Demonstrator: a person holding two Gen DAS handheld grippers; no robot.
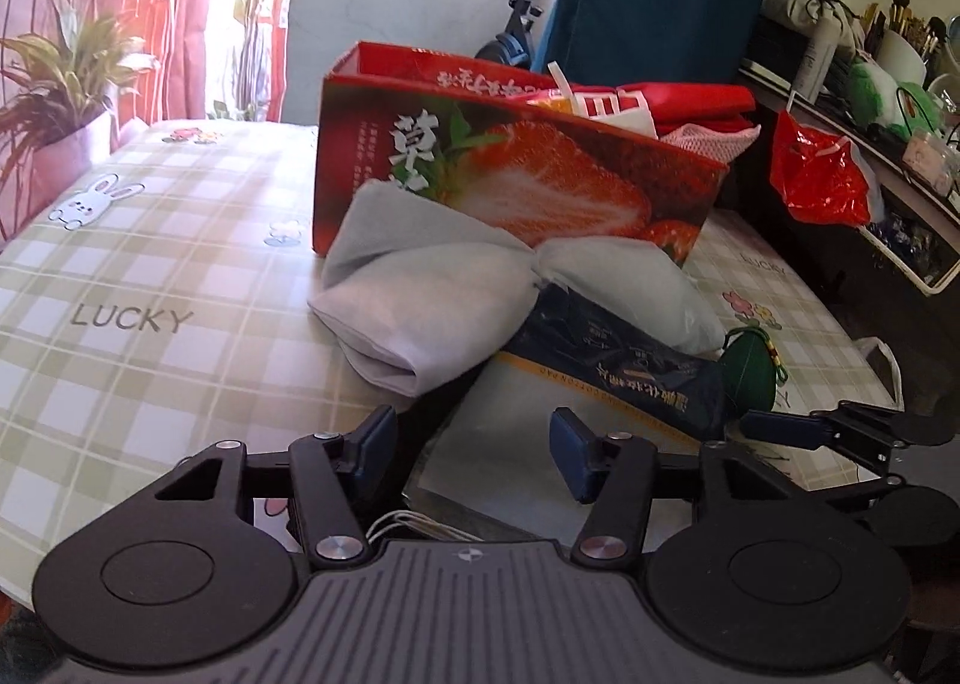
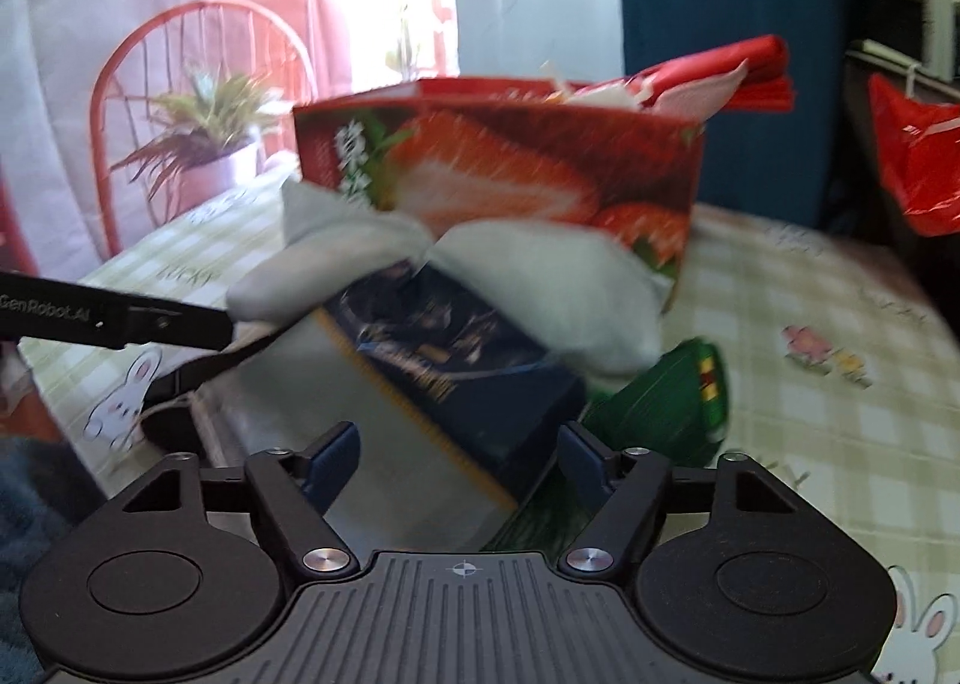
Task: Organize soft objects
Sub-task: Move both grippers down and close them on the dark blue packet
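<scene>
A grey-white cloth bundle, pinched in the middle, leans against a red strawberry box that holds red and white soft items. A dark blue cotton-pad pack and a green pouch lie in front of it. My left gripper is open and empty, just short of the bundle. My right gripper is open, its fingers either side of the near end of the blue pack, not touching it. The bundle, box and green pouch show there too.
The table has a checked cloth. A potted plant and a red chair stand at the far left. A red plastic bag hangs by a cluttered shelf on the right. A flat grey sheet lies under the pack.
</scene>
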